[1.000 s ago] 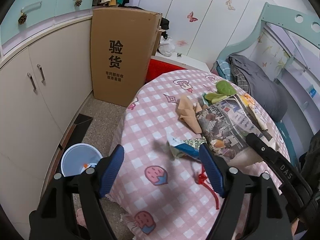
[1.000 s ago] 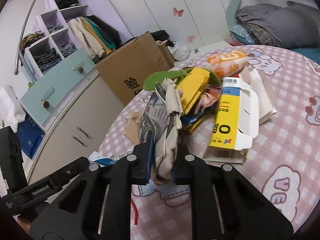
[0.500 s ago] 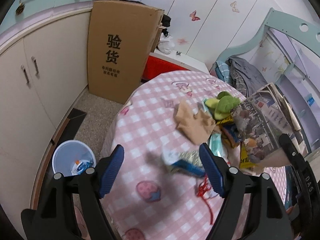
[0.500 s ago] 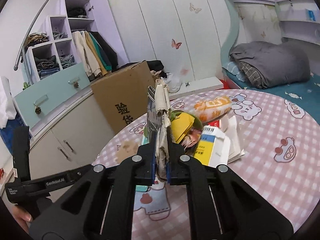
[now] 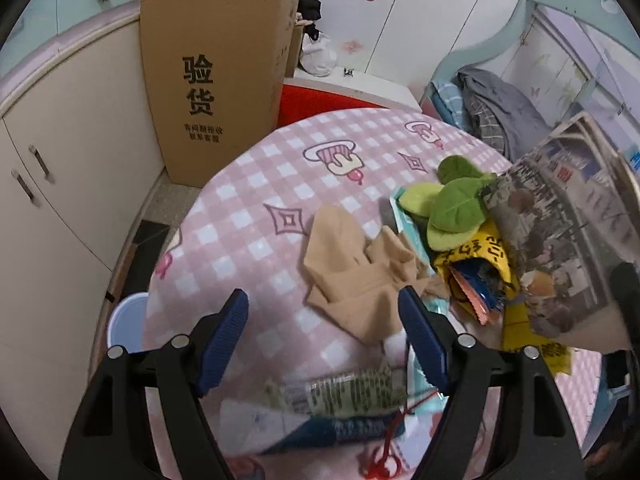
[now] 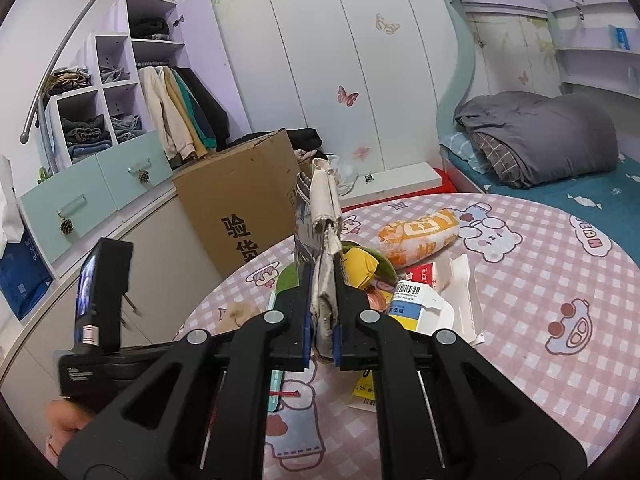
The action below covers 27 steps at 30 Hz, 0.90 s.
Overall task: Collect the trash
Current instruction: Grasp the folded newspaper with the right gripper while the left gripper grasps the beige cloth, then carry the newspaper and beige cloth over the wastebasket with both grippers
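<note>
Pink-checked counter (image 5: 256, 216) carries litter at two o'clock. Right tongs (image 6: 323, 320) pinch a folded newspaper (image 6: 325, 236) upright above it (thin grip) — it may slip. Left tongs (image 5: 324, 336) gape wide, empty — over a blurred wrapper (image 5: 344, 396).

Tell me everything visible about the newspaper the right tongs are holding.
The newspaper is folded into a thick, crumpled wad of greyish printed paper with small colour photos on its face. The right tongs are shut on its lower end, so it stands nearly upright, lifted above the pink checked tablecloth and the trash pile. Its top edge flops slightly. Only the blue pads appear to touch it.
</note>
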Each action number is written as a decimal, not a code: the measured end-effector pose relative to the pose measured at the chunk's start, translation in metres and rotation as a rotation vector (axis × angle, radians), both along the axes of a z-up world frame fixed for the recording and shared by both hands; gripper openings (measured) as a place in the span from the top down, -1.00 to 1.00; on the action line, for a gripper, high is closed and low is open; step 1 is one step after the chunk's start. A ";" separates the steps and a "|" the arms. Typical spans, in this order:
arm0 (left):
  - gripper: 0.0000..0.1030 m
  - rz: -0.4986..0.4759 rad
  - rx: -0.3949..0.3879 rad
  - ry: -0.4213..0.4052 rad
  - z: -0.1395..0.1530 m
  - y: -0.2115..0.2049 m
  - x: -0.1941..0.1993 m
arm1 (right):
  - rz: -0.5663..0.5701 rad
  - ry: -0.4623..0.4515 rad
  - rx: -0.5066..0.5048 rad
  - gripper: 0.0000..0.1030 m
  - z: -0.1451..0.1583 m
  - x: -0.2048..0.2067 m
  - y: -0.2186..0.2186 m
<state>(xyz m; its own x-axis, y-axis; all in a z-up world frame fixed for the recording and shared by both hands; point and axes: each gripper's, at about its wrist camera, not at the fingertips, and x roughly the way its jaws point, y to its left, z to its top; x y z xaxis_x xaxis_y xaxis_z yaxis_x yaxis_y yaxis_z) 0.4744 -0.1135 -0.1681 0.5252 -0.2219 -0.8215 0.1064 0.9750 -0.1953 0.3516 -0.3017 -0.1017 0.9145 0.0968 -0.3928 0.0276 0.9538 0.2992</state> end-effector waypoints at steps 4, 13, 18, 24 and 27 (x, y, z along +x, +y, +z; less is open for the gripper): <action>0.60 -0.031 0.036 -0.009 0.000 -0.008 0.001 | 0.004 -0.002 -0.001 0.85 0.001 0.001 0.002; 0.90 -0.013 -0.088 -0.183 0.042 0.012 -0.036 | -0.005 -0.036 -0.005 0.85 0.016 -0.015 0.011; 0.90 0.038 -0.126 -0.285 0.076 0.027 -0.068 | 0.009 -0.061 -0.015 0.85 0.032 -0.030 0.024; 0.90 0.115 -0.154 -0.366 0.101 0.050 -0.105 | 0.052 -0.069 -0.016 0.85 0.044 -0.048 0.047; 0.90 0.122 -0.157 -0.375 0.106 0.055 -0.117 | 0.071 -0.073 -0.013 0.85 0.049 -0.058 0.060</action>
<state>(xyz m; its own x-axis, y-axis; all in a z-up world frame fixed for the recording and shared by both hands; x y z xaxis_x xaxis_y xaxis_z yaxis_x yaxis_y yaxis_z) 0.3575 -0.0580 -0.0619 0.8117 -0.2466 -0.5295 0.0838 0.9463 -0.3123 0.2940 -0.2422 -0.0528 0.9319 0.1576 -0.3266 -0.0618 0.9565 0.2852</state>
